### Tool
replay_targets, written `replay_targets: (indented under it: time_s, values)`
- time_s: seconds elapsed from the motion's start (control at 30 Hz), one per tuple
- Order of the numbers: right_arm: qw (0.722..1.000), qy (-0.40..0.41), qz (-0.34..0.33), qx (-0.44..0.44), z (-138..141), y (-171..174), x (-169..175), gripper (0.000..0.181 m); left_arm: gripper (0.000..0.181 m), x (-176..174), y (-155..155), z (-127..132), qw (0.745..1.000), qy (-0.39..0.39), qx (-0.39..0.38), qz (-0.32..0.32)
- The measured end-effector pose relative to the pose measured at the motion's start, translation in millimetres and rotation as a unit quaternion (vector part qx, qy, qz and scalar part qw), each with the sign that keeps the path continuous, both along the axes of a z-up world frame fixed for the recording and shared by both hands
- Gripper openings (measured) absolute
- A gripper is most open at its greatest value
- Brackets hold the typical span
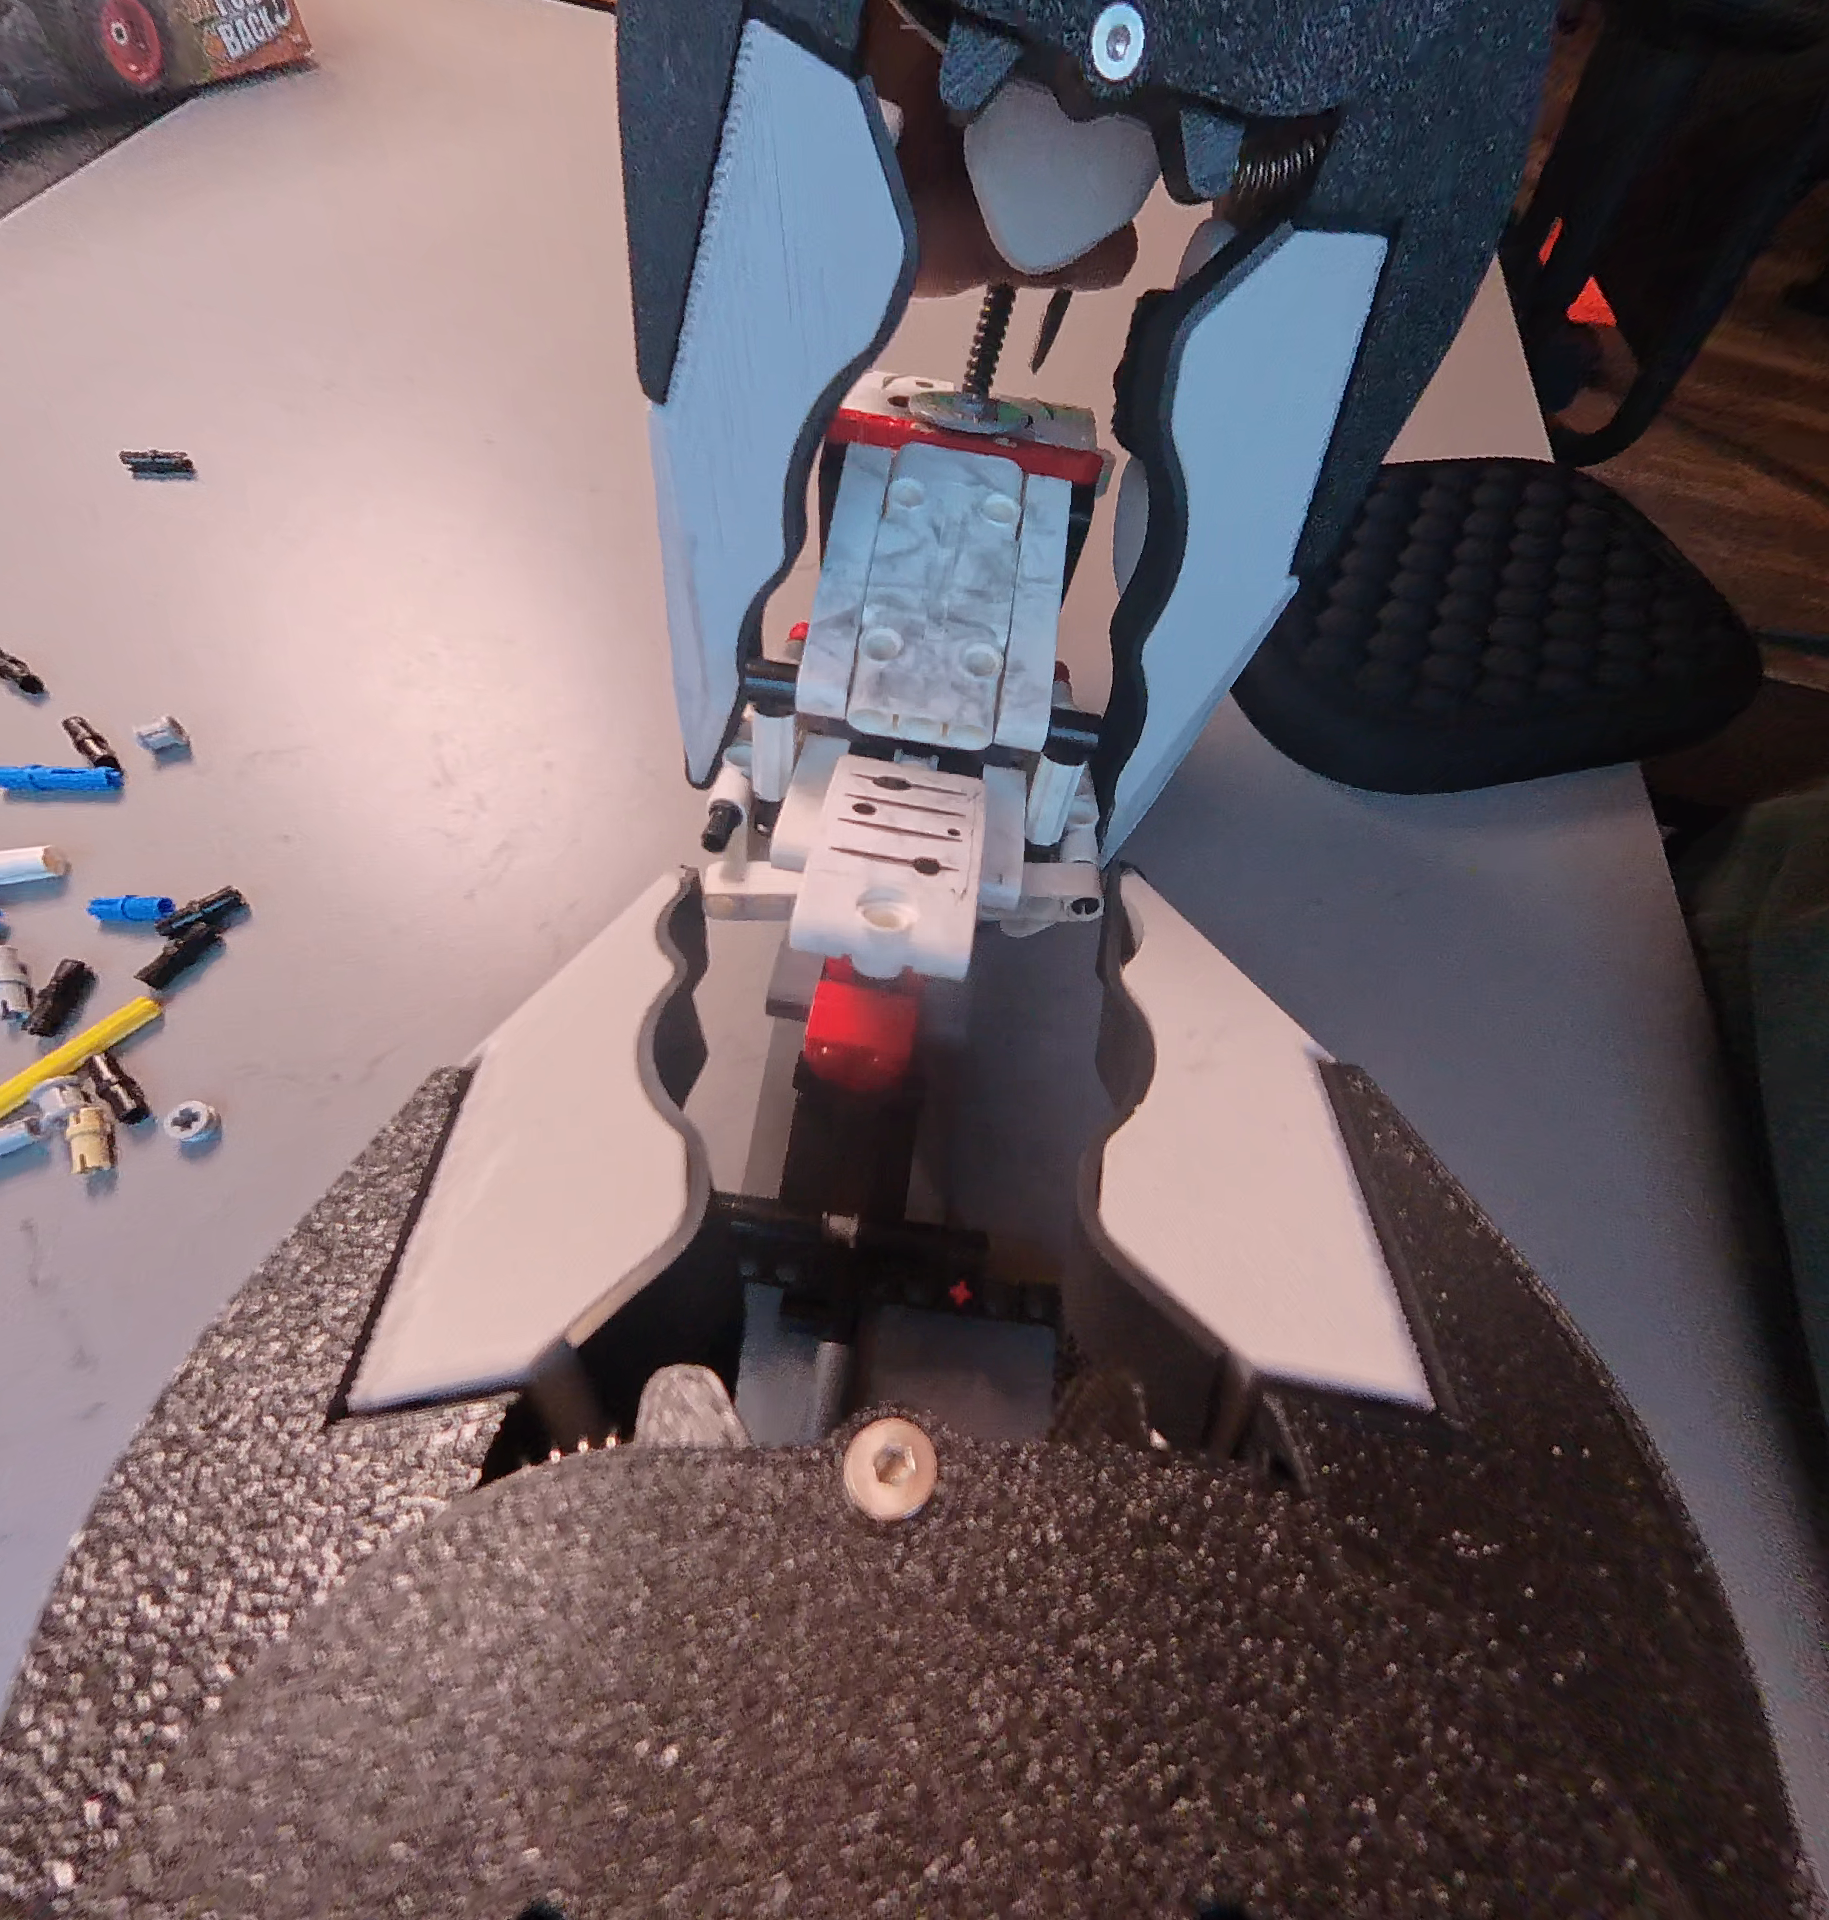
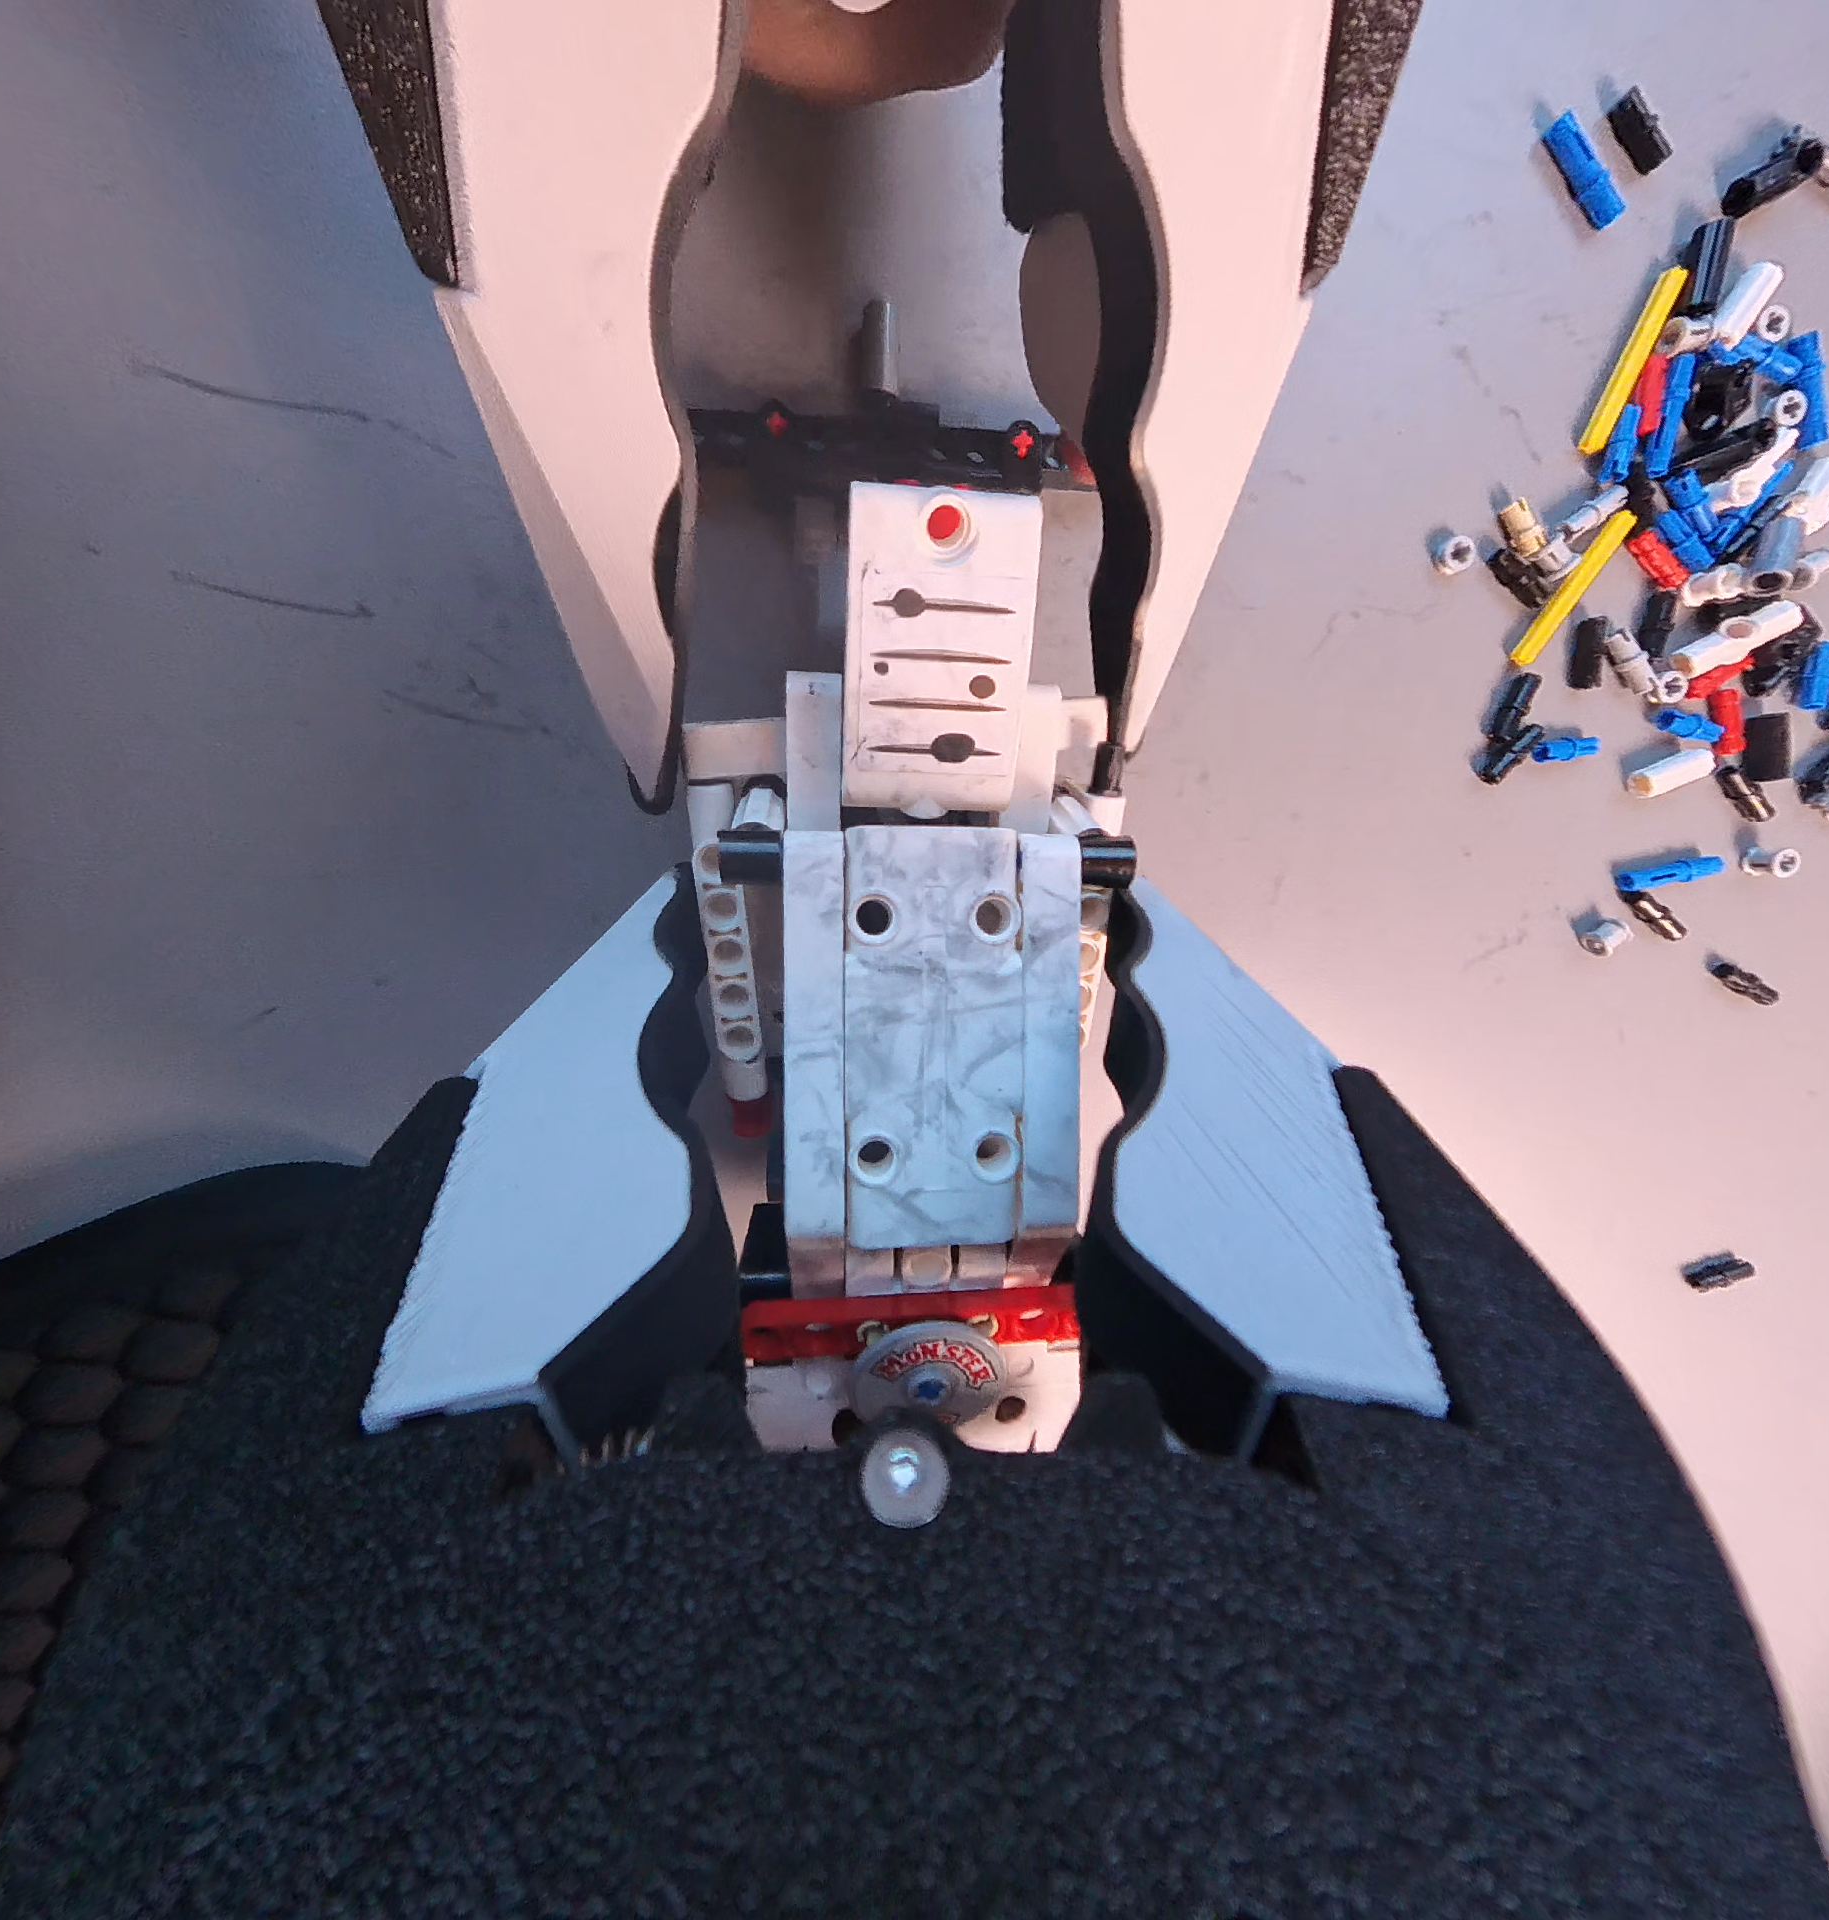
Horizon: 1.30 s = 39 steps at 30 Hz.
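I hold my left gripper point(image 1: 899, 894) with its two fingers set wide. Their tips touch both sides of the toy truck made of white, red and black plastic bricks point(image 1: 931, 603), so it is clamped at its near end. A black bar of the truck lies deep between these fingers.

My right gripper point(image 2: 899, 883) comes from the far side and points back at my left one. Its fingers are wide too, and their tips press the truck's sides by two little black pegs, so it grips the other end. A round silver disc on the truck's red strip sits close to this gripper's body.

The truck is between both grippers, over the smooth grey table point(image 1: 370, 416).

To the left of my left gripper lies a heap of small loose plastic pieces, blue, black, white and red point(image 1: 79, 987), with a thin yellow stick point(image 1: 58, 1060) among them. A black bumpy chair seat point(image 1: 1492, 623) is at the far right, past the table edge.
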State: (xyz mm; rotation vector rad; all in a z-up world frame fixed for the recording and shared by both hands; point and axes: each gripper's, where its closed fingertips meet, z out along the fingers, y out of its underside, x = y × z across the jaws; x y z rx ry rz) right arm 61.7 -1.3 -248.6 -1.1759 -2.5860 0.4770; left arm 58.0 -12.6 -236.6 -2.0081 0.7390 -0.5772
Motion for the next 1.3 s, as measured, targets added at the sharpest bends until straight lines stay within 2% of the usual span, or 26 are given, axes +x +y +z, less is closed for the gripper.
replay_targets:
  time_s: [0.13,0.27,0.5,0.73,0.83,0.97,1.07,1.17,1.3]
  values:
    - [1.000,-0.003,-0.002,0.006,-0.4,9.0,7.8,0.077,0.074,-13.6,-5.3,-8.2,1.000,0.015,0.000,0.006]
    - [1.000,-0.004,-0.004,0.011,-0.2,7.6,8.2,0.077,0.075,-10.0,-12.2,-5.6,1.000,0.009,0.004,-0.015]
    - [1.000,0.001,-0.001,0.003,-0.1,7.0,6.5,0.079,0.076,-8.8,-14.3,-15.3,0.999,0.036,-0.012,-0.023]
    - [1.000,0.010,0.014,0.001,0.1,9.6,13.0,0.079,0.076,-24.4,-23.7,-17.1,0.998,0.057,-0.014,-0.012]
    - [1.000,0.013,0.020,-0.002,0.2,13.0,18.0,0.079,0.076,-35.2,-26.3,5.1,0.999,0.029,0.037,-0.013]
    - [1.000,0.018,0.020,-0.004,0.4,15.7,21.2,0.080,0.076,-57.1,-31.1,69.5,0.982,-0.162,0.098,-0.020]
    - [0.999,0.035,0.019,-0.006,4.8,15.2,18.5,0.080,0.076,-80.9,-32.2,101.9,0.960,-0.248,0.129,-0.013]
    - [0.998,0.053,0.014,-0.023,15.1,11.6,16.4,0.083,0.076,-91.4,-35.0,116.7,0.950,-0.275,0.150,-0.011]
    - [0.997,0.074,0.007,-0.028,25.3,9.8,16.7,0.085,0.076,-95.7,-34.9,116.1,0.955,-0.253,0.157,-0.002]
